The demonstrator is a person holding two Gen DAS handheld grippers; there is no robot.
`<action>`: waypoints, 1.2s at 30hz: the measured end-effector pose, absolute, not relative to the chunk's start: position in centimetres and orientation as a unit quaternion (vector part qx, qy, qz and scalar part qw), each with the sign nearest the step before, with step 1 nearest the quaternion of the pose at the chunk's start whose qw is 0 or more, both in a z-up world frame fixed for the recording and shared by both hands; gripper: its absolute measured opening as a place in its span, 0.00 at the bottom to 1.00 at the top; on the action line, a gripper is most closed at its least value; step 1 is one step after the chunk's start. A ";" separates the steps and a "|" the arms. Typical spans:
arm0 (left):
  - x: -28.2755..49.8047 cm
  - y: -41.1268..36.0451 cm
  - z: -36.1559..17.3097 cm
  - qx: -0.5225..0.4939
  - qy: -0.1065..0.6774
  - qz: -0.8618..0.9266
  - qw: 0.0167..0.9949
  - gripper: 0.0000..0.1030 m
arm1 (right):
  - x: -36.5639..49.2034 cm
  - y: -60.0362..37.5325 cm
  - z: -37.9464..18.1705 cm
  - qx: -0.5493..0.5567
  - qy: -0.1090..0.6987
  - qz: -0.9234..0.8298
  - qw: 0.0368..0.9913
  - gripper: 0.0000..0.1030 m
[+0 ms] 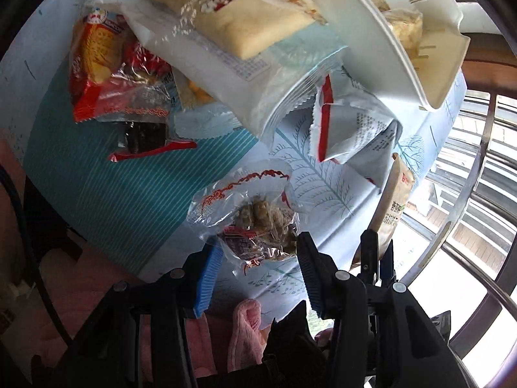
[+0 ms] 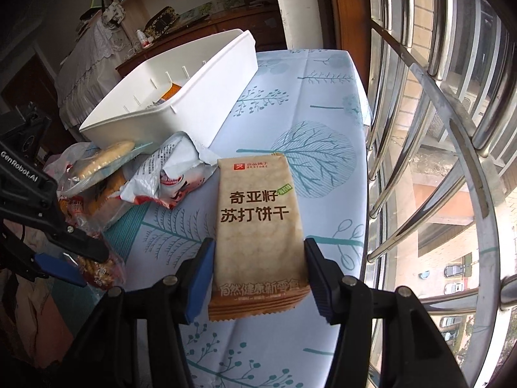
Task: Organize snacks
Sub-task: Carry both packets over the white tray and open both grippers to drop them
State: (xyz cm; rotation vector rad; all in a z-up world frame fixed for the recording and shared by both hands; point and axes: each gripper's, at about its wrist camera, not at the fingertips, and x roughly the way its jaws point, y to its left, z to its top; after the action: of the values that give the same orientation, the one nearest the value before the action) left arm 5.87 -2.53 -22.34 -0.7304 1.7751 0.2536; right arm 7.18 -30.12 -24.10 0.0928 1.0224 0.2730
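My left gripper point(image 1: 258, 241) is shut on a clear packet of brown snack pieces point(image 1: 255, 220) with red print, held above the tree-print tablecloth point(image 1: 323, 187). My right gripper point(image 2: 258, 242) is shut on a tan cracker packet point(image 2: 258, 213), with both blue pads against its sides. In the left wrist view that right gripper point(image 1: 376, 252) holds the cracker packet point(image 1: 395, 200) upright at the right. A white bin point(image 2: 210, 106) stands at the back left of the table, with some snacks inside. In the right wrist view the left gripper point(image 2: 64, 255) is at the left edge.
Loose snacks lie in a heap beside the white bin point(image 1: 355, 16): a pale cake in a clear bag point(image 1: 232, 16), a red packet point(image 1: 106, 74), a dark packet point(image 1: 142, 135) and a white-and-red packet point(image 2: 168, 174). Metal window bars point(image 2: 436, 129) run along the table's right edge.
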 end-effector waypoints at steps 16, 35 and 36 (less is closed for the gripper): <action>9.1 1.2 -13.5 -0.236 0.718 0.082 0.650 0.44 | 6.9 -26.6 -18.5 0.000 0.439 0.143 0.887 0.53; 16.6 3.3 -8.7 -0.131 0.646 0.019 0.752 0.44 | 11.2 -20.3 -13.5 0.017 0.380 0.104 0.919 0.53; 17.0 3.5 -8.7 -0.124 0.644 0.013 0.755 0.44 | 11.5 -19.9 -13.4 0.018 0.378 0.101 0.920 0.53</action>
State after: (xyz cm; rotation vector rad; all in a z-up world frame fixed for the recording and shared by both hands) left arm 17.00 3.50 -8.69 -0.2713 1.4053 0.0293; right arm 11.52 -19.90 -13.41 0.0379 0.7769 0.2072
